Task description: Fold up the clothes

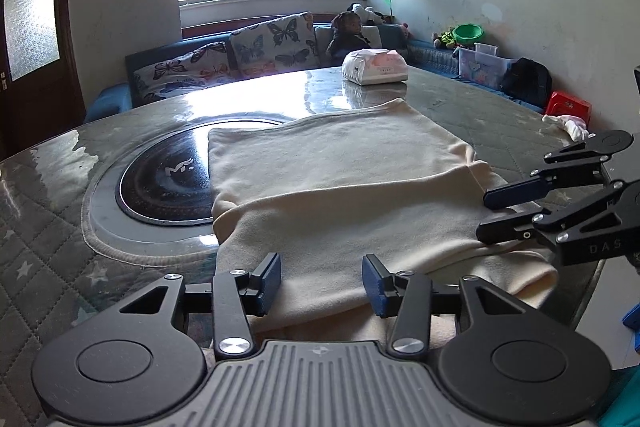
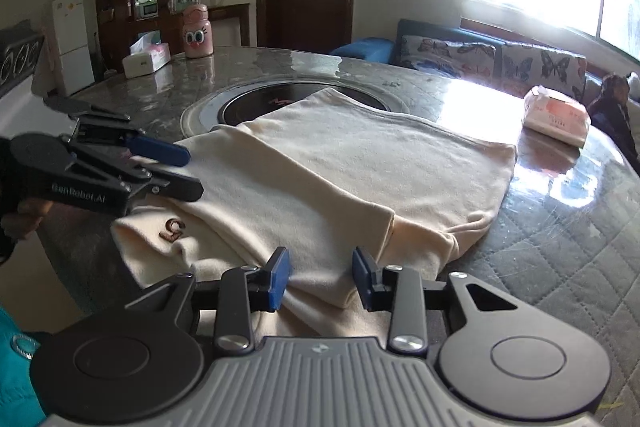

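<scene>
On the round table, left wrist view:
Garment: a cream sweatshirt (image 1: 340,183) lies partly folded on the glass-topped table (image 1: 60,247), one flap laid across its near half; its far left corner overlaps the black induction hob (image 1: 160,183) sunk at the table's centre.
Left gripper (image 1: 322,285): at 6 o'clock, blue pads spread apart, holding nothing, the garment's near edge lying between and below them.
Right gripper (image 1: 486,215): enters from 3 o'clock, tongs apart, the lower finger resting on the cloth at the garment's right edge.
Tissue pack (image 1: 374,67): at 12 o'clock, on the far side of the table, well apart from the garment.
White cloth (image 1: 570,125): small and crumpled at 2 o'clock on the table's edge.

Over the same table, right wrist view:
Garment (image 2: 320,179): fills the centre, a brown emblem (image 2: 173,228) showing on its near left fold at 8 o'clock.
Right gripper (image 2: 321,279): at 6 o'clock, pads apart and gripping nothing, over the near hem.
Left gripper (image 2: 192,173): comes in from 9 o'clock, tongs apart, lower finger against the cloth.
Pink bottle (image 2: 197,31): at 11 o'clock, beside a tissue box (image 2: 146,59).
Tissue pack (image 2: 558,115): at 2 o'clock.
</scene>
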Tool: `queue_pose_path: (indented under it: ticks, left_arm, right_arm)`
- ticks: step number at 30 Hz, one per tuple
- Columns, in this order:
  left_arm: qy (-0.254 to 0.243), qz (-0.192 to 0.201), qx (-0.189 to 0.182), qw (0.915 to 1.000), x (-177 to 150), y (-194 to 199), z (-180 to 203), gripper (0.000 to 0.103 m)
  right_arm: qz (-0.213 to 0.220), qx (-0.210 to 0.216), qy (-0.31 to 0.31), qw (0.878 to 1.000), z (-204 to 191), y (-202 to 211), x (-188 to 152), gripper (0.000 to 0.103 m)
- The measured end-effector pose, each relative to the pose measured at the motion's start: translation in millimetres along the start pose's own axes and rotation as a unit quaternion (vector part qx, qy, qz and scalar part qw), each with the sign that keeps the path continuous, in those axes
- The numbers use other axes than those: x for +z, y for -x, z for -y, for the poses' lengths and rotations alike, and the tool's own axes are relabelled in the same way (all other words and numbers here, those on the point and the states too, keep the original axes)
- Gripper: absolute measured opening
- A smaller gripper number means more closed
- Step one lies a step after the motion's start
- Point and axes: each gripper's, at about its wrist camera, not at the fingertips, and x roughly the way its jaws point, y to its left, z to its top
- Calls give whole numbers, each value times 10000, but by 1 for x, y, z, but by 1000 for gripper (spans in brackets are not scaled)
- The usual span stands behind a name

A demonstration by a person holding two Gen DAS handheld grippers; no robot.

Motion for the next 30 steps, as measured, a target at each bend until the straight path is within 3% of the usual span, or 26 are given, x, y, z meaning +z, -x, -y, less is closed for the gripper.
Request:
queue_pose_path:
  ticks: [10, 17, 30]
  left_arm:
    - [-151, 23, -72, 9999, -2, 14, 2, 52]
    - [-693, 3, -359, 9969, -14, 42, 8, 65]
    - [-1367, -32, -542, 9891, -30, 54, 20, 65]
  right_arm:
    - [8, -13, -87, 10000, 6, 7, -1, 36]
    - [-69, 11, 148, 9999, 2, 16, -1, 44]
    - [-234, -35, 613, 9978, -2, 37, -5, 54]
